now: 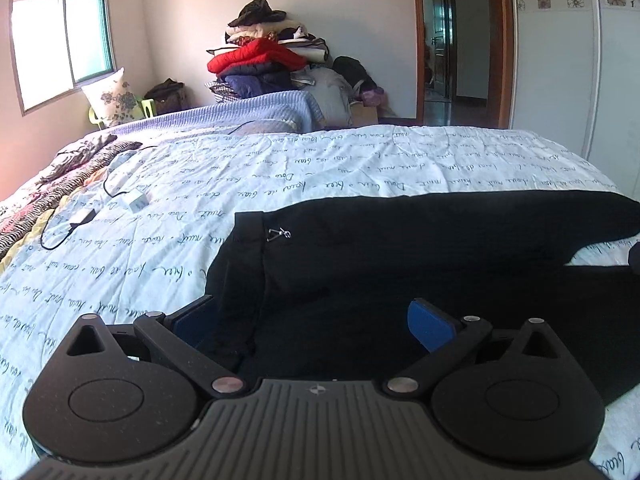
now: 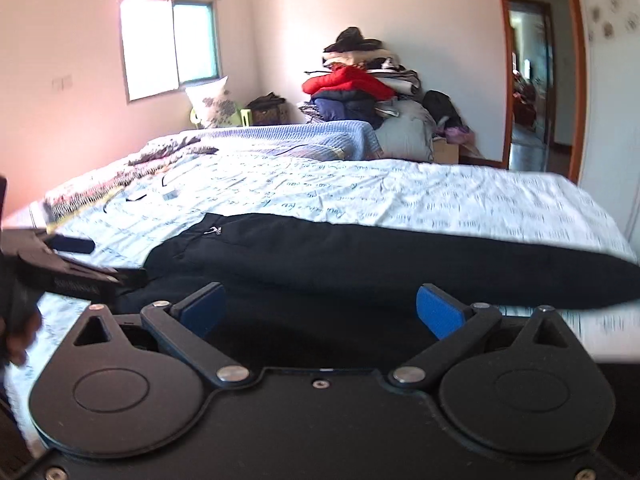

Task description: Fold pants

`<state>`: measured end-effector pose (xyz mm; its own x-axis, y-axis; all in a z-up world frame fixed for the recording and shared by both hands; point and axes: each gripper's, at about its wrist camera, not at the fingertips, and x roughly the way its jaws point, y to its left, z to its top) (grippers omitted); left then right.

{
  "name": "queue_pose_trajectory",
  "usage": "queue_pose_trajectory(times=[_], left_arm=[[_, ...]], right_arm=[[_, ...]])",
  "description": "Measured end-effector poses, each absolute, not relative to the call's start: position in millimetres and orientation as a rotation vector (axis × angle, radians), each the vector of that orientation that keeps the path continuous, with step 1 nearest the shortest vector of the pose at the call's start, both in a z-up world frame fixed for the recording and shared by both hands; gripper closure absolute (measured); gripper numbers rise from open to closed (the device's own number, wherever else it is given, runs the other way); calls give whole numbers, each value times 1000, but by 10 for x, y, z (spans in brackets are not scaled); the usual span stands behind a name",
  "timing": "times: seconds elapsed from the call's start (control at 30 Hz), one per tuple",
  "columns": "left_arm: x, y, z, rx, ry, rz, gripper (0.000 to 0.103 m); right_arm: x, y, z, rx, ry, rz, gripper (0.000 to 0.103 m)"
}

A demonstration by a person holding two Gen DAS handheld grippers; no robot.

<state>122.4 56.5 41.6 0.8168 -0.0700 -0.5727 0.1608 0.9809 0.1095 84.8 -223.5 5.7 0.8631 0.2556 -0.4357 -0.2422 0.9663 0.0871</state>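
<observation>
— Where are your tongs?

— My left gripper (image 1: pixel 312 320) hangs over the waistband end of the pants (image 1: pixel 400 264), its blue pads spread wide, nothing between them. My right gripper (image 2: pixel 320 310) is just as wide apart and empty, low over the dark cloth.

— And the pants?

— Flat on the bed (image 1: pixel 280 168), legs running off to the right, one leg (image 2: pixel 400 256) lying across the near edge.

— Anything only one camera catches?

— The right one shows my left gripper at its left edge, beside the waistband. The left one gives the small logo (image 1: pixel 279 234) sharply, and a cable (image 1: pixel 60 236) with a white box (image 1: pixel 138 202) on the sheet.
</observation>
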Motion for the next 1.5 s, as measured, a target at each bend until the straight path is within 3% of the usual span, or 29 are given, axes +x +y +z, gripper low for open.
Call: queue_pose_trajectory(times=[0.17,0.43,0.8,0.9,1.0,1.07,1.1,1.13,1.27,1.5], left_arm=[[2059,868,366,237,609,-124,0],[3269,1314,31,282,674,-370,3],[4162,1582,-438,234,786,-630,2],[4266,1619,-528,176,833,-689,3],[4300,1592,-533,117,857,-744,13],[4308,1554,-508,123,860,-737,25],[4308,1543,-482,120,861,-721,45],[4324,1549,-460,110,872,-717,60],[4222,1522,-365,81,857,-680,70],[4000,1343,-229,255,632,-466,65]], right_arm=[[1793,-2223,88,-78,519,376,0],[3295,-2171,-314,-132,778,598,0],[4373,-2013,-725,-259,974,762,2],[4447,-1986,-780,-282,1022,794,12],[4435,-2006,-726,-264,1024,837,37],[4422,-2035,-696,-254,1020,850,67],[4407,-2041,-684,-259,1014,846,75],[4382,-2045,-671,-266,1006,837,91],[4228,-1979,-639,-320,940,784,97],[3946,-1771,-564,-510,741,557,99]])
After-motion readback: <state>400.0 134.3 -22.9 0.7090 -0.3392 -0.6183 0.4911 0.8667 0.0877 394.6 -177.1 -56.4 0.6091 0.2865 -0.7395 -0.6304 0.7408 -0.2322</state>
